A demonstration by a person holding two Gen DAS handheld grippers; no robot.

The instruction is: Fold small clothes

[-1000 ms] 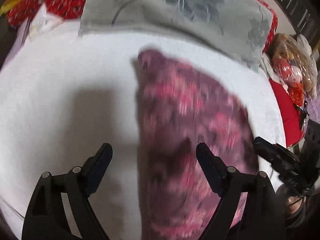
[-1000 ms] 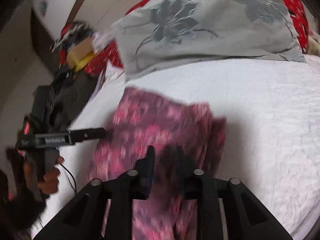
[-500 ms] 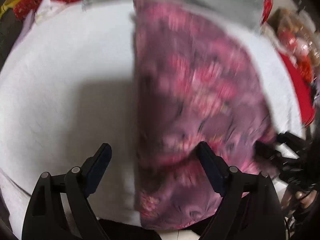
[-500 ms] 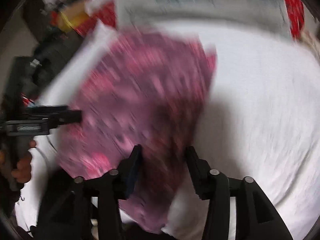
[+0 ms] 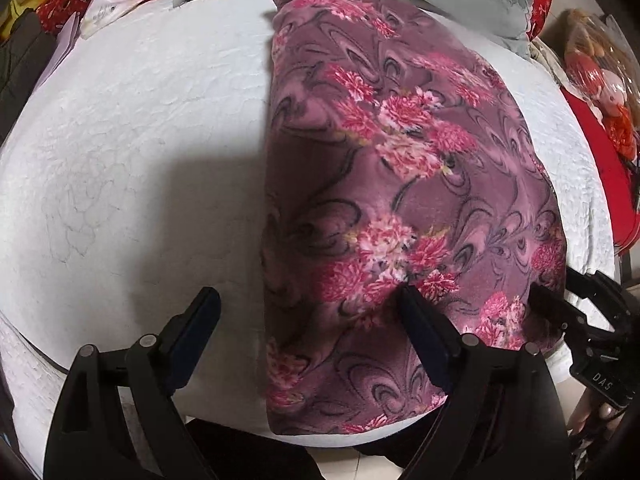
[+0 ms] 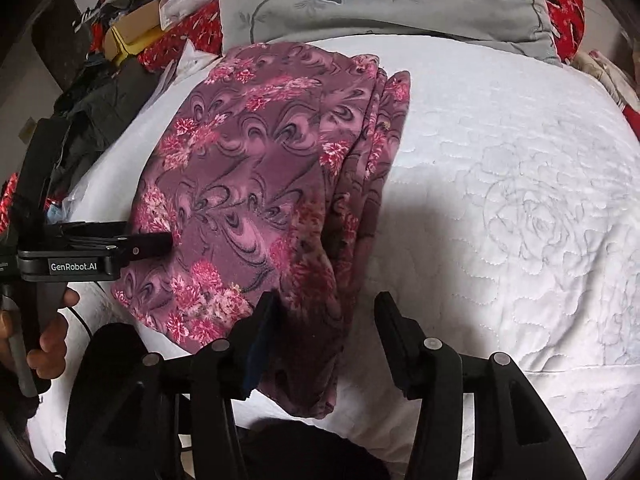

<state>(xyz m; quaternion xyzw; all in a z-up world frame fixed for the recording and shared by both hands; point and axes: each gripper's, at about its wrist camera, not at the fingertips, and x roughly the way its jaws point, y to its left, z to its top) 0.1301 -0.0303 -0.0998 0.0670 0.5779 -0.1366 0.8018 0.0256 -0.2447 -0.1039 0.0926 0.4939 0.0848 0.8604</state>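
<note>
A purple garment with pink flowers (image 5: 400, 184) lies folded lengthwise on the white quilted bed (image 5: 140, 140). My left gripper (image 5: 308, 312) stands open wide over the garment's near left edge; that edge lies between the fingers and the right finger rests on the fabric. In the right wrist view the garment (image 6: 260, 184) shows stacked layers along its right side. My right gripper (image 6: 326, 316) is open at the near right corner, with fabric between the fingers but a gap at the right pad. The left gripper (image 6: 156, 245) touches the garment's left side there.
A grey flowered pillow (image 6: 380, 0) lies behind the garment. Red patterned bedding (image 6: 180, 36), a cardboard box (image 6: 136, 32) and dark clothes (image 6: 100, 104) crowd the left side. A bagged soft toy (image 5: 600, 80) sits at the right. The bed's near edge is just below both grippers.
The garment swung forward and now lies flat and still on the bed. The right gripper's jaws widened and let go of the fabric. Both grippers came down toward the near edge.
</note>
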